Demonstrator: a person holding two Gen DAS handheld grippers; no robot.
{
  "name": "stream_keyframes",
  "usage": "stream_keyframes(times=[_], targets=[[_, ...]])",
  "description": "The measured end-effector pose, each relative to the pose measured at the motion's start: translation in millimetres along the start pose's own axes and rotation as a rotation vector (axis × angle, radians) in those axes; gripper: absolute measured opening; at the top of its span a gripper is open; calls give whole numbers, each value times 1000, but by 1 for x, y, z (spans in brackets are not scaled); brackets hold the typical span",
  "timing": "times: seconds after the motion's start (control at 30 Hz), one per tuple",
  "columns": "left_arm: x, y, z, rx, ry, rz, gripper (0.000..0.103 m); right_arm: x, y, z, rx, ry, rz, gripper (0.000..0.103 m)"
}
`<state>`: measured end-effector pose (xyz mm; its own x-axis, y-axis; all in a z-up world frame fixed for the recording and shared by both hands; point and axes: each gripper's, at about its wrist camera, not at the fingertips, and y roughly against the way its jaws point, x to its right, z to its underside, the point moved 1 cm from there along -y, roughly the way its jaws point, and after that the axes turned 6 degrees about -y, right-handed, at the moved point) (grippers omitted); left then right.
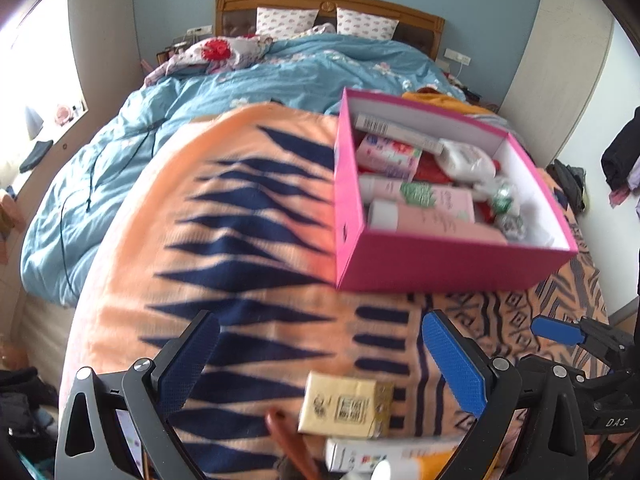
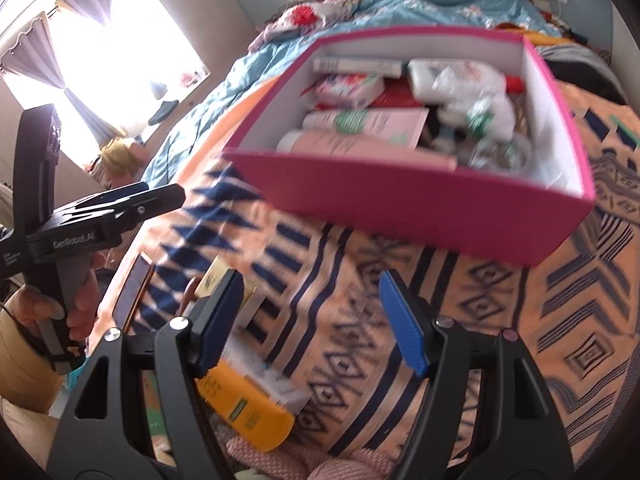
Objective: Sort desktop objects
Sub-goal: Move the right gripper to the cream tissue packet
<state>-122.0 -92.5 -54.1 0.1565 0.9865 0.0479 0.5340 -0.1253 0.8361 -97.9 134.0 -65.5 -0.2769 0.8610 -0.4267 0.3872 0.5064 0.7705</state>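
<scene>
A pink box (image 1: 452, 264) (image 2: 420, 208) holding several tubes, bottles and packets sits on the orange and navy blanket (image 1: 240, 240) (image 2: 440, 340). My left gripper (image 1: 320, 344) is open and empty above a yellow packet (image 1: 344, 404), a brown comb (image 1: 288, 440) and a white carton (image 1: 372, 454). It also shows in the right wrist view (image 2: 120, 196). My right gripper (image 2: 312, 308) is open and empty, hovering in front of the box. Below its left finger lie a yellow tube (image 2: 248, 408), a white carton (image 2: 272, 380) and the yellow packet (image 2: 216, 272).
A blue duvet (image 1: 240, 76) and two pillows (image 1: 284, 22) cover the bed's far end. A window (image 2: 120, 44) is at the left. A phone (image 2: 132, 292) lies at the blanket's left edge. A pink knit cloth (image 2: 320, 460) lies at the near edge. Clothes (image 1: 620, 160) hang at right.
</scene>
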Motion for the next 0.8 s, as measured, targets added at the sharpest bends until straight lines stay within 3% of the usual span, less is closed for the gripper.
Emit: stream_keyframes(times=[0.33, 0.53, 0.63, 0.8], targets=[[-11, -28, 44, -125, -6, 8, 103, -17, -42, 31, -158, -34, -109, 72], [-17, -40, 47, -170, 8, 60, 103, -23, -62, 30, -204, -77, -169, 72], [-20, -48, 47, -207, 4, 92, 101, -25, -72, 27, -231, -88, -181, 66], [-24, -64, 52, -288, -12, 161, 79, -25, -88, 25, -271, -104, -186, 57]])
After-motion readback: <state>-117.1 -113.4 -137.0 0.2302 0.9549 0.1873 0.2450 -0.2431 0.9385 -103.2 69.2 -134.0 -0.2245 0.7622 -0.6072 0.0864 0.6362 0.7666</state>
